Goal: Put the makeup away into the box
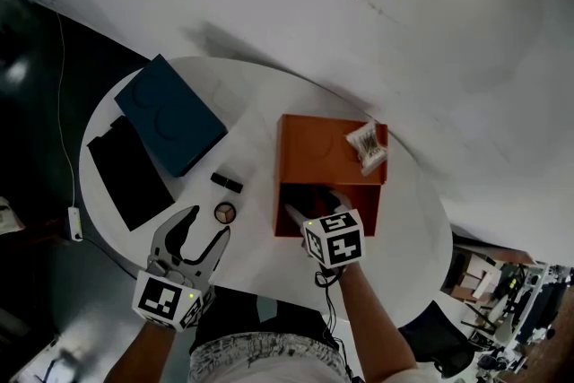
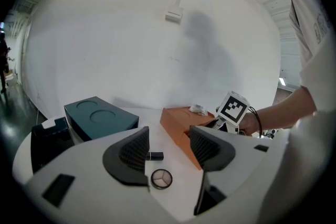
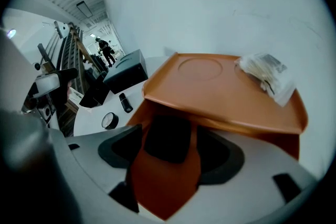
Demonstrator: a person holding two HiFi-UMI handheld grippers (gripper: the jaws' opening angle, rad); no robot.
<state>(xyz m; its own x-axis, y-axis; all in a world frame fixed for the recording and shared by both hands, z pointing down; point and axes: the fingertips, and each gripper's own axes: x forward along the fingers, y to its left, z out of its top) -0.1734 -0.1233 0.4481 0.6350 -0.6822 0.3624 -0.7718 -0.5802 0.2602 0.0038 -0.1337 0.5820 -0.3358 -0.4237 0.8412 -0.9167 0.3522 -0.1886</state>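
Observation:
An orange box stands on the round white table, its lid resting over the back and its near part uncovered. My right gripper reaches into that gap, jaws open. A black makeup item lies inside the box between the jaws, with no pad pressing on it. A round compact and a black lipstick lie on the table left of the box. My left gripper hovers open just before the compact, the lipstick beyond it.
A teal box and a flat black case occupy the table's left side. A clear plastic packet sits on the orange lid's far right corner. The table's front edge lies close to the person's body.

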